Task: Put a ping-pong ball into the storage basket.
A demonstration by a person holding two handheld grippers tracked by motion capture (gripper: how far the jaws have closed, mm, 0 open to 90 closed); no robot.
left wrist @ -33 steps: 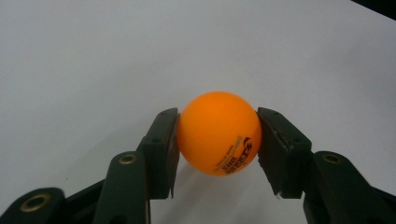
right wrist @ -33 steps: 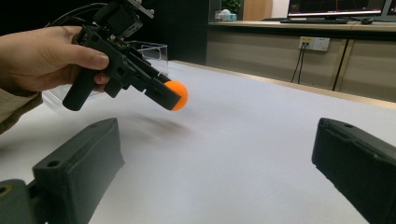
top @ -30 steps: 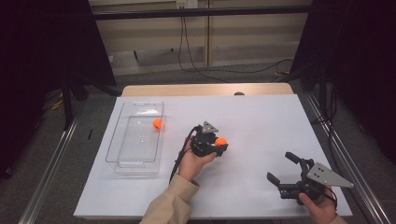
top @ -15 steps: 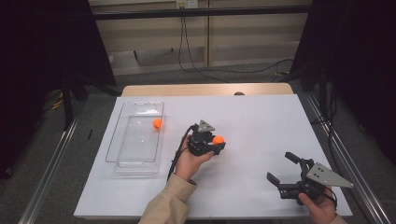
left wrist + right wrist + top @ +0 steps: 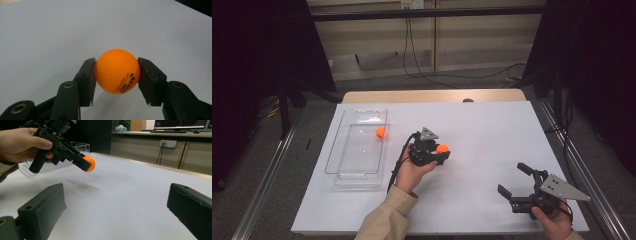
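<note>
An orange ball (image 5: 117,71) with dark print is pinched between the two black jaws of my left gripper (image 5: 116,65). In the high view the left gripper (image 5: 440,152) holds this ball (image 5: 442,148) a little above the white table near its middle, jaws pointing right. The right gripper view shows the same ball (image 5: 90,164) hanging over its shadow. My right gripper (image 5: 513,181) rests near the front right of the table, open, with nothing between its jaws (image 5: 116,205). A second orange ball (image 5: 381,132) lies in the clear tray (image 5: 337,156).
The clear plastic tray stands on the left part of the table, to the left of the left hand. The white table top (image 5: 492,130) stretches between the two grippers. A wooden edge (image 5: 432,96) runs along the far side, with cables on the floor beyond.
The left gripper has drifted slightly to the left with the ball still in its jaws. The right gripper has kept still.
</note>
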